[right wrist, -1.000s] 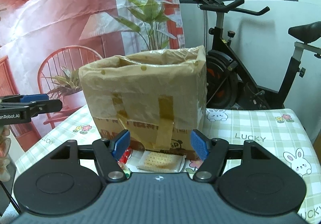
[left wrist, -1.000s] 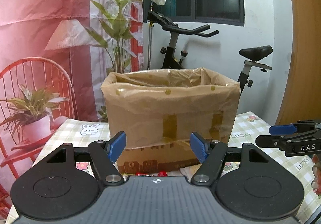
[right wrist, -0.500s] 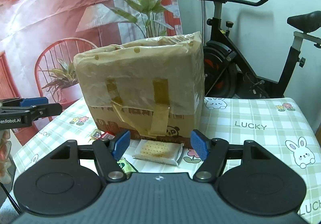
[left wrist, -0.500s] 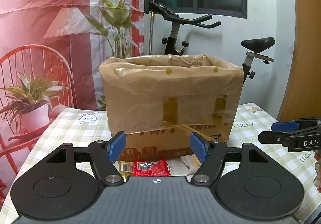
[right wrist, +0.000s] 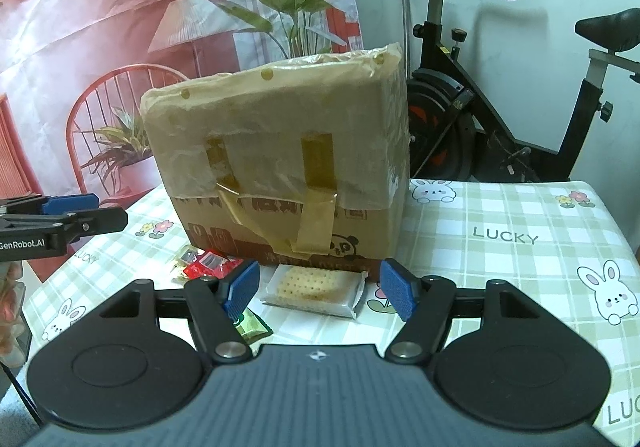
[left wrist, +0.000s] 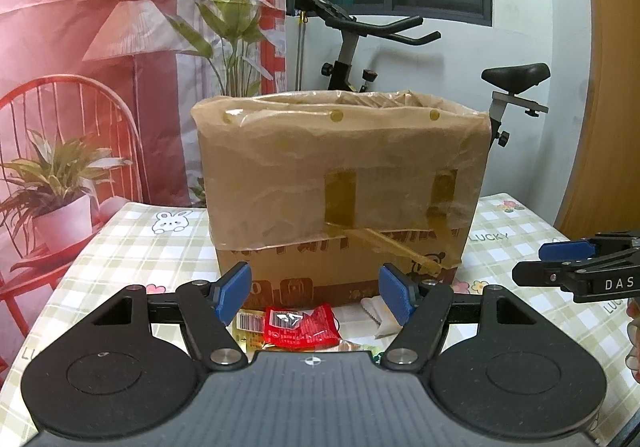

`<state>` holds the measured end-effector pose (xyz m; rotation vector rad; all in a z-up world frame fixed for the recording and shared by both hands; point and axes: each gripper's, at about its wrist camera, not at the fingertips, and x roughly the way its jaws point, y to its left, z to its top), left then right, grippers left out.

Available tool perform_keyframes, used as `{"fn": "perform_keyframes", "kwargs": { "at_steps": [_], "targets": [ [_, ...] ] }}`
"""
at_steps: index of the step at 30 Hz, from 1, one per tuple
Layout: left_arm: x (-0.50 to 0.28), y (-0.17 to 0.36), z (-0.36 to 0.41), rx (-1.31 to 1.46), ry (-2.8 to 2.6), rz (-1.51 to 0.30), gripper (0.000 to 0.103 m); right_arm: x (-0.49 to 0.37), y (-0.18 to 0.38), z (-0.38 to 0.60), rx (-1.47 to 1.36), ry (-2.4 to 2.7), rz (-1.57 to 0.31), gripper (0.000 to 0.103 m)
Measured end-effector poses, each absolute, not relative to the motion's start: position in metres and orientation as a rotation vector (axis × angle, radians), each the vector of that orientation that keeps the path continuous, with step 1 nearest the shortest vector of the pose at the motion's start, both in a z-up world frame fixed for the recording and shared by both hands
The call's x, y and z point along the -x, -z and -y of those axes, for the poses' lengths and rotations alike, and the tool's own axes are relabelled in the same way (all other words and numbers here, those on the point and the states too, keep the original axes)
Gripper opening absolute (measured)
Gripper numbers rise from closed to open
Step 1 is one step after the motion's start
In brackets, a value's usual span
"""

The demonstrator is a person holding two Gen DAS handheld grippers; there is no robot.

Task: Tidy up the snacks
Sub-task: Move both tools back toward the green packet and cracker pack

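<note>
Two hand-held grippers are hovering over a table covered in a checked cloth printed with rabbits and the word LUCKY. The left gripper is holding its blue-padded jaws apart with nothing between the pads; beyond them a red snack packet is lying on the cloth, overlapping a yellow packet at its left, with what is probably the end of a white wrapper at its right. The right gripper is likewise standing open and gripping nothing; a clear-wrapped cracker pack is lying flat beyond its jaws, just in front of the cardboard box. A green packet is showing beside the left-hand pad, and the red packet is sitting farther left, near the box's foot. The box, lined with a translucent bag folded over its rim and fixed with tape strips, is standing upright at the table's middle. An exercise bike is standing behind the table.
</note>
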<state>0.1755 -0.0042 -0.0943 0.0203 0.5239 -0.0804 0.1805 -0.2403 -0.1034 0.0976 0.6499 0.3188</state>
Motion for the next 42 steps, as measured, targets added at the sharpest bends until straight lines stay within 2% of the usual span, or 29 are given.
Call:
{"fn": "perform_keyframes", "kwargs": {
  "at_steps": [15, 42],
  "targets": [
    [-0.185, 0.11, 0.006, -0.019, 0.102, -0.546, 0.073, -0.191, 0.119, 0.238, -0.098, -0.329, -0.667, 0.07],
    [-0.207, 0.183, 0.018, -0.008, 0.253, -0.714, 0.073, -0.224, 0.172, 0.23, -0.09, -0.359, -0.784, 0.07]
  ]
}}
